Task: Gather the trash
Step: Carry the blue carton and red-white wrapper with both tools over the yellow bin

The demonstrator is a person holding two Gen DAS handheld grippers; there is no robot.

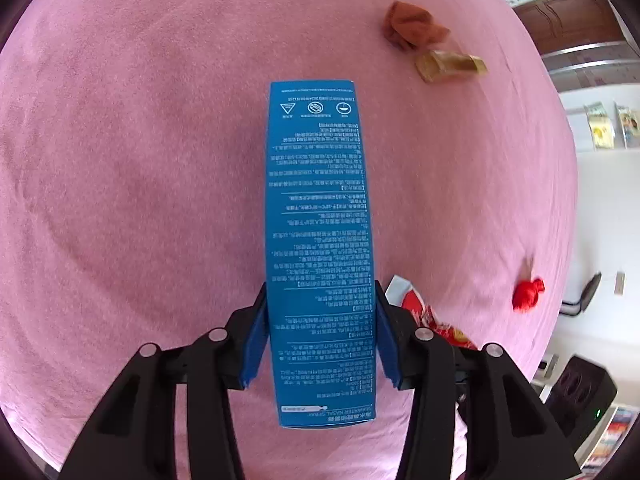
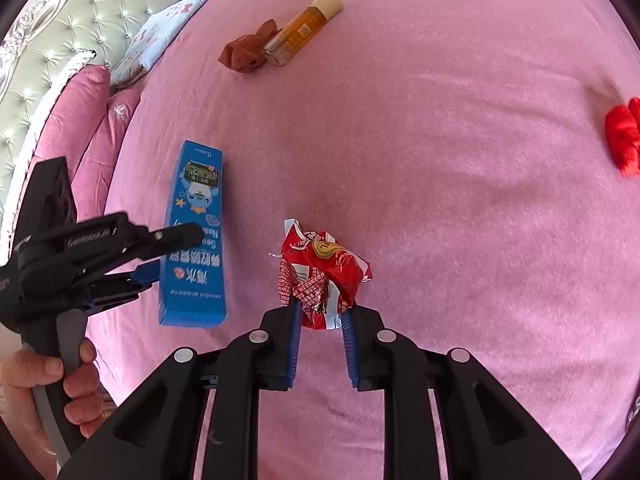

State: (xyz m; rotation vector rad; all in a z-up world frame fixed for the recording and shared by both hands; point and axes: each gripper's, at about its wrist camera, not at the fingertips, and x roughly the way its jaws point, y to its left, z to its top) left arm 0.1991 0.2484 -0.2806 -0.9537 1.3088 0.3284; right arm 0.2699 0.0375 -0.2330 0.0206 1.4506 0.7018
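A long blue carton (image 1: 318, 240) with white print lies lengthwise between the jaws of my left gripper (image 1: 320, 292), whose blue pads press on its two long sides. The right wrist view shows the same blue carton (image 2: 196, 232) low over the pink bed sheet (image 2: 440, 160), with the left gripper (image 2: 172, 256) clamped across it and a hand on the handle. My right gripper (image 2: 321, 308) is shut on a crumpled red snack wrapper (image 2: 320, 272), held just above the sheet. That red wrapper (image 1: 436, 320) also peeks out to the right of the left gripper.
Further off on the sheet lie a brown crumpled rag (image 2: 246, 54), an amber bottle (image 2: 304, 30) beside it, and a red crumpled piece (image 2: 624, 140) at the right. Pink pillows (image 2: 80, 120) and a tufted headboard (image 2: 80, 12) line the left side. A black speaker (image 1: 580, 392) stands beyond the bed edge.
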